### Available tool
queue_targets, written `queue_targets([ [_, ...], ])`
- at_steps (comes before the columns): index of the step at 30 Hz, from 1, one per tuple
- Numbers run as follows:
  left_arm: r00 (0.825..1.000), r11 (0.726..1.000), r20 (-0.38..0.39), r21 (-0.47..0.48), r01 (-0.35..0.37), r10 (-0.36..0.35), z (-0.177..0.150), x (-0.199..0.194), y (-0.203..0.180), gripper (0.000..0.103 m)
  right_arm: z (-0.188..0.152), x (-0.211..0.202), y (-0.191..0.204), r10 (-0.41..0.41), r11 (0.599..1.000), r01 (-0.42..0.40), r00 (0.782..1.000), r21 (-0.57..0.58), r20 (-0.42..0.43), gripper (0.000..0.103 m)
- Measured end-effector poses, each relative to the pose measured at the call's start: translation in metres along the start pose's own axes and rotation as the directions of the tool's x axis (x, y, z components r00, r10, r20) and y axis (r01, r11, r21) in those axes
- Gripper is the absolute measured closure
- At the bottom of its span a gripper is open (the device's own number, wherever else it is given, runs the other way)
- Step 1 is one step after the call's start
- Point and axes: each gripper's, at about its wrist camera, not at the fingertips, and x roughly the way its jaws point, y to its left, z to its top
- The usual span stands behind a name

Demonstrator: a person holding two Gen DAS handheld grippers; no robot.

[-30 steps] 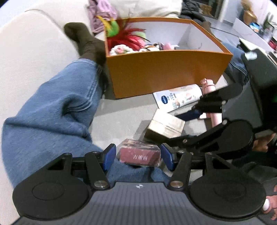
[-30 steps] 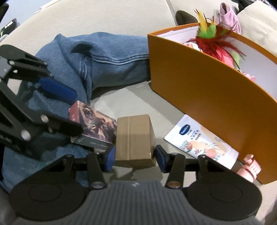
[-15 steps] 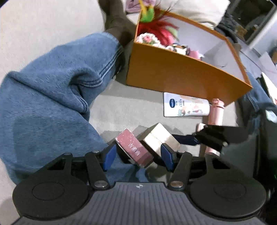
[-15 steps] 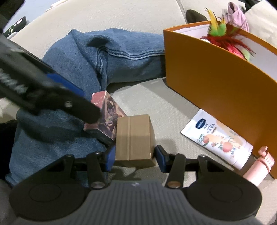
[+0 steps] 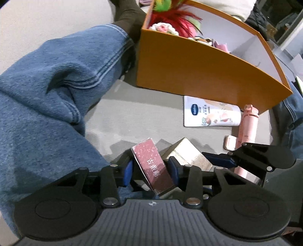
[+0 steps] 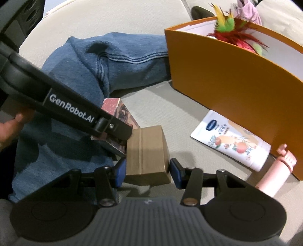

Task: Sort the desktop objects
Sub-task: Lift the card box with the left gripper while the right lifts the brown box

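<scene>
A dark red card box [image 5: 149,162] stands tilted between my left gripper's [image 5: 151,171] jaws, which are closing, and the blue pads meet its sides. In the right wrist view that red box [image 6: 121,111] leans against a brown cardboard box [image 6: 145,149], partly hidden by the left gripper's finger [image 6: 113,128]. My right gripper [image 6: 148,172] is shut on the brown box, which rests on the grey cushion. In the left wrist view the brown box [image 5: 189,157] sits just right of the red one, with a right finger [image 5: 219,160] beside it.
An orange storage box [image 5: 189,72] with a feather toy [image 5: 176,17] and small items stands behind. A lotion tube [image 5: 210,113] and a pink bottle [image 5: 248,126] lie at its front wall. A person's jeans leg [image 5: 47,94] fills the left side.
My left gripper has come lower, rolled, and narrowed its jaws onto the red box, which now stands straighter. The right gripper and brown box have stayed put.
</scene>
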Motion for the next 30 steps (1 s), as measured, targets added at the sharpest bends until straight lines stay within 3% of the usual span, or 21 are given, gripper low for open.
queue_targets([
  [4,0.999,0.999,-0.004,0.042,-0.034,0.034,0.001,0.000,0.001,0.065,-0.004,-0.006,-0.007,0.000,0.999,0.001,1.000,0.041,-0.011,0.052],
  [8,1.000,0.997,0.007,0.070,-0.016,0.016,-0.001,-0.001,0.000,0.067,-0.009,-0.012,-0.024,0.013,0.991,-0.011,1.000,0.136,-0.010,0.052],
  [12,0.999,0.994,0.043,0.108,-0.027,0.022,-0.001,-0.004,-0.008,0.078,-0.008,-0.019,-0.032,0.018,0.981,-0.020,1.000,0.193,0.011,0.053],
  [18,0.994,0.993,0.091,0.113,0.046,-0.056,0.009,-0.027,-0.009,0.078,0.002,-0.053,-0.045,0.037,0.963,-0.063,0.994,0.263,0.104,0.055],
  [25,0.956,0.965,0.213,0.209,0.156,-0.201,0.047,-0.086,-0.031,0.078,0.031,-0.118,-0.058,-0.012,0.963,-0.059,0.965,0.263,0.263,0.055],
  [30,0.922,0.943,0.274,0.264,0.202,-0.274,0.097,-0.110,-0.051,0.078,0.065,-0.161,-0.077,-0.145,0.965,0.045,0.913,0.258,0.382,0.055],
])
